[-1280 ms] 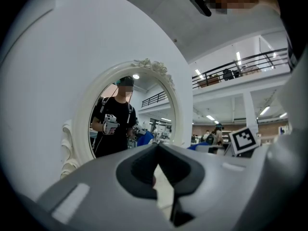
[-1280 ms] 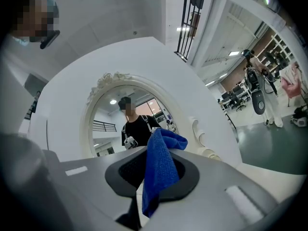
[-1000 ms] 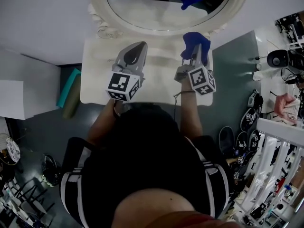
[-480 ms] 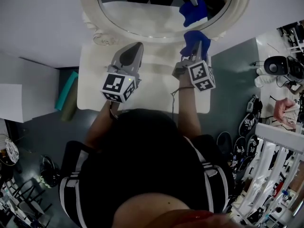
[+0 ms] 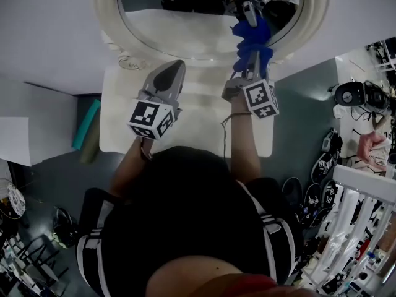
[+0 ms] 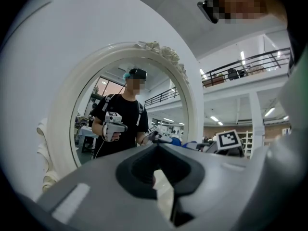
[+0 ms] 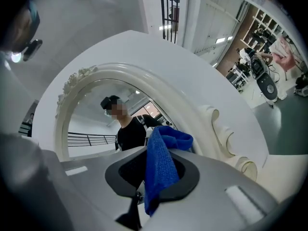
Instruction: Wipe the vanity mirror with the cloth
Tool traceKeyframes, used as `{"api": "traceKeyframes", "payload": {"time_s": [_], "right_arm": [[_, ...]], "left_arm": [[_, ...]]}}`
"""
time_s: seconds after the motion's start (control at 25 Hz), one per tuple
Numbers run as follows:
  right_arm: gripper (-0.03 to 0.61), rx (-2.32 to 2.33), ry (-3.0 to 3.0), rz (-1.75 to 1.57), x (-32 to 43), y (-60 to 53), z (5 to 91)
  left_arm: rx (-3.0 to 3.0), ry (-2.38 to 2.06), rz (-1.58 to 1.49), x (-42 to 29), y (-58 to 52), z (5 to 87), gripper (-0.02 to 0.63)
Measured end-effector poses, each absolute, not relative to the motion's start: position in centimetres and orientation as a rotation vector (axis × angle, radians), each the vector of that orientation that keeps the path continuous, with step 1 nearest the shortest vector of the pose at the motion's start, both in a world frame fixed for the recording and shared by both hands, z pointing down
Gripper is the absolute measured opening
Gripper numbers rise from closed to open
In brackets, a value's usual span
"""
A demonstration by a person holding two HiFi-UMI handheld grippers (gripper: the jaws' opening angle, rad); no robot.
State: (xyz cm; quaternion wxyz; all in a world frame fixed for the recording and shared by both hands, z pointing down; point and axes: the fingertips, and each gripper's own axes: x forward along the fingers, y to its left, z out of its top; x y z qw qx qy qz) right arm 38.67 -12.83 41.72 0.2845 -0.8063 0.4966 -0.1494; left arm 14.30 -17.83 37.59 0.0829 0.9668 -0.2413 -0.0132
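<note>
One person (image 5: 185, 215) in a black shirt with white stripes holds two grippers over one white counter (image 5: 198, 119). Each gripper carries one cube (image 5: 150, 117) printed with black-and-white square markers, two in all. The left gripper (image 5: 176, 65) hangs above the back half of the counter and points at the mirror, its fingers (image 6: 86, 196) closed together with nothing between them. The right gripper (image 5: 252, 55) has its fingers clamped on the one blue cloth (image 5: 249, 39), which stands up from the tips in a folded bunch. The cloth meets its own reflection at the lower right of the one oval mirror (image 5: 185, 30), which sits in a carved white frame (image 5: 106, 17) at the back edge of the counter. The glass reflects the person and both grippers.
</note>
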Motion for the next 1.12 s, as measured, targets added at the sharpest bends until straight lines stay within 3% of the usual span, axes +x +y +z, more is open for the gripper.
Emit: {"api": "traceKeyframes", "payload": {"time_s": [1.12], "right_arm": [[0.044,-2.012,1.388,-0.209,41.2,-14.8,38.1]], "left_arm": [[2.919,-0.684,-0.148,16.4,-19.5,33.4,0.009]]}}
